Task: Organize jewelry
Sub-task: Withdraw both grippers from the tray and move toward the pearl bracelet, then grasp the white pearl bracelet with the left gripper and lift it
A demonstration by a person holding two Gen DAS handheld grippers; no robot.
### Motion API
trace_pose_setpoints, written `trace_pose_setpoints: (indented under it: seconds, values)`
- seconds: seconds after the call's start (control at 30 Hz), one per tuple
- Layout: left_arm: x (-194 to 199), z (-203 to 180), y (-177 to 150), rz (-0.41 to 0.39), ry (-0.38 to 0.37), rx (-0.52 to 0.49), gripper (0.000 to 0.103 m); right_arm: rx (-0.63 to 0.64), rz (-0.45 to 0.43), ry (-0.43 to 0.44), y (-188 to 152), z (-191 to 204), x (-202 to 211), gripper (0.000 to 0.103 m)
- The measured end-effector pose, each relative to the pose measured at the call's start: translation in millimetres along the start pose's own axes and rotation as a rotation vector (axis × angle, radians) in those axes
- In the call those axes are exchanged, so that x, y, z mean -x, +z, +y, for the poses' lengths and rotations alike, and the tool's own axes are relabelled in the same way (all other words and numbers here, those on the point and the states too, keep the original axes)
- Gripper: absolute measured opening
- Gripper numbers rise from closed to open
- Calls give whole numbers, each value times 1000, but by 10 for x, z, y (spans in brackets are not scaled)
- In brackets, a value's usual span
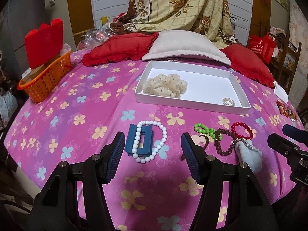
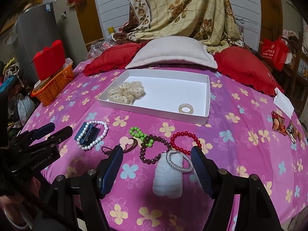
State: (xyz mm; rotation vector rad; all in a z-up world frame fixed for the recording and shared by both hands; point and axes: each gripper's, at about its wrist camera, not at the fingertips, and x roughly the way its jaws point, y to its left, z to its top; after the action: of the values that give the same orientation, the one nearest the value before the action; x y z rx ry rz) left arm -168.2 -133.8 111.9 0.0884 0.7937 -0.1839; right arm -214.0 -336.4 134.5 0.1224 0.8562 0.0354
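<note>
Left wrist view: the left gripper (image 1: pixel 153 155) was held wide and empty over the bed, the white bead bracelet (image 1: pixel 151 141) lying draped on a blue hair clip (image 1: pixel 139 141) between its fingers. The white tray (image 1: pixel 192 104) sat farther off. The right gripper (image 2: pixel 156 168) was likewise spread wide, empty. The beads were judged light, slippery, loosely strung; a pinch across one strand was favoured.

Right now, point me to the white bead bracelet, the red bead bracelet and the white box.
white bead bracelet (image 1: pixel 149 142), left wrist view, on a bead of its lower right arc.
red bead bracelet (image 2: pixel 185 142), right wrist view, on its right-hand beads.
white box (image 2: pixel 154 113), right wrist view, on its near wall.
</note>
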Motion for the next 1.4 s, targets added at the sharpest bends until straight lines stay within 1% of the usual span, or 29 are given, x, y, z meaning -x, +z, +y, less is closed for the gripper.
trace_pose_setpoints:
  seconds: [0.13, 0.27, 0.33, 0.4, 0.47, 0.6, 0.67, 0.77, 0.83, 1.03, 1.1, 1.2, 1.27, 1.3, 1.4]
  values:
    - [-47, 160, 11, 45, -64, 42, 60, 0, 19, 19, -56, -42, -24, 70]
    - [-61, 539, 15, 78, -119, 154, 60, -13, 56, 23, -166, -148, -95, 70]
    - [-64, 707, 10, 89, -115, 189, 60, -23, 73, 24, -236, -210, -141, 70]
    - [-84, 874, -9, 99, -92, 216, 60, -36, 96, 37, -304, -267, -205, 70]
    - [-122, 965, -26, 109, -84, 232, 60, -47, 123, 52, -360, -300, -280, 70]
    - [-294, 1024, -68, 165, -132, 271, 63, -52, 163, 56, -440, -321, -396, 70]
    - [-375, 981, -64, 177, -141, 259, 64, -52, 169, 52, -442, -325, -412, 70]
    - [-491, 945, -50, 196, -119, 233, 64, -54, 159, 53, -414, -340, -393, 70]
    - [-539, 950, -44, 208, -136, 233, 64, -50, 146, 57, -396, -337, -383, 70]
    - [-655, 926, -5, 223, -123, 205, 63, 5, 122, 37, -347, -266, -413, 70]
    - [-669, 864, 23, 217, -121, 158, 63, 6, 117, 48, -344, -265, -413, 70]
    - [-703, 736, 66, 206, -78, 59, 63, 2, 117, 51, -340, -282, -418, 70]
    - [-733, 690, 92, 201, -59, 17, 63, -4, 111, 55, -334, -299, -407, 70]
    - [-757, 679, 115, 201, -61, 10, 63, -3, 108, 57, -333, -304, -404, 70]
    - [-863, 696, 227, 228, -101, 28, 63, -9, 108, 55, -314, -331, -409, 70]
